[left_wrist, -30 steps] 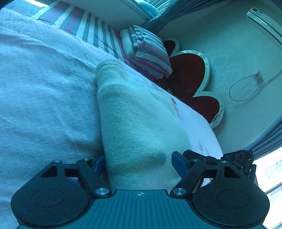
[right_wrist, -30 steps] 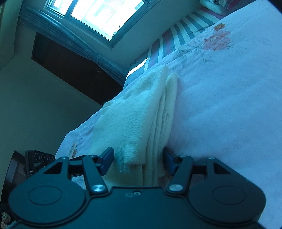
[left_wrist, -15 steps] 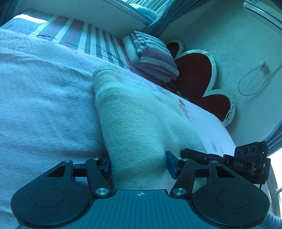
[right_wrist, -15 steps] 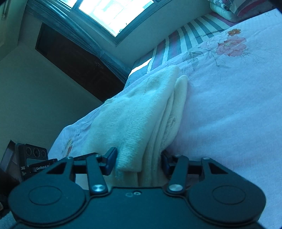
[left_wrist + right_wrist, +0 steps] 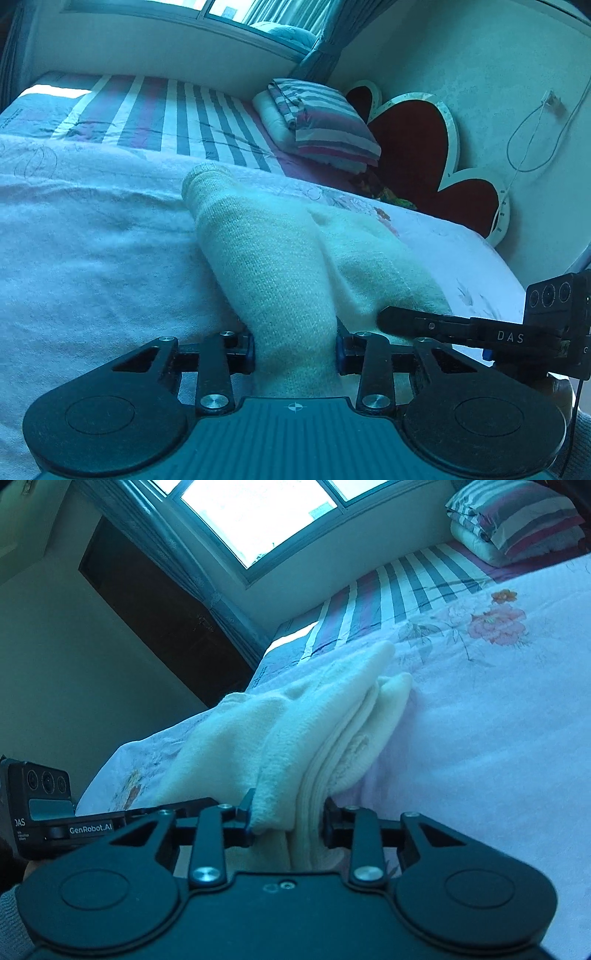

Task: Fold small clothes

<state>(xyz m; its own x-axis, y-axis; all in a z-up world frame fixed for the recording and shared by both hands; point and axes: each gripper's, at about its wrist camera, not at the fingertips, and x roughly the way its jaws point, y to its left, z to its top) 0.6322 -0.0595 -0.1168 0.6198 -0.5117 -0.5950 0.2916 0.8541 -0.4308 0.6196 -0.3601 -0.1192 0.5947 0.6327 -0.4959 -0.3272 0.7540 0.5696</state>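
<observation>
Because the bed (image 5: 92,258) is soft and its quilt loose, the cream knit garment (image 5: 280,266), lying near on it in bunched layers, could drag or unfold if lifted unevenly. The left tongs (image 5: 295,350) and right tongs (image 5: 288,819) each clench its near edge; an inner layer may slip free.

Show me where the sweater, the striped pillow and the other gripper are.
sweater (image 5: 280,258), left wrist view, on the knit sleeve.
striped pillow (image 5: 325,125), left wrist view, on its top face.
right gripper (image 5: 436,323), left wrist view, on its black finger.
</observation>
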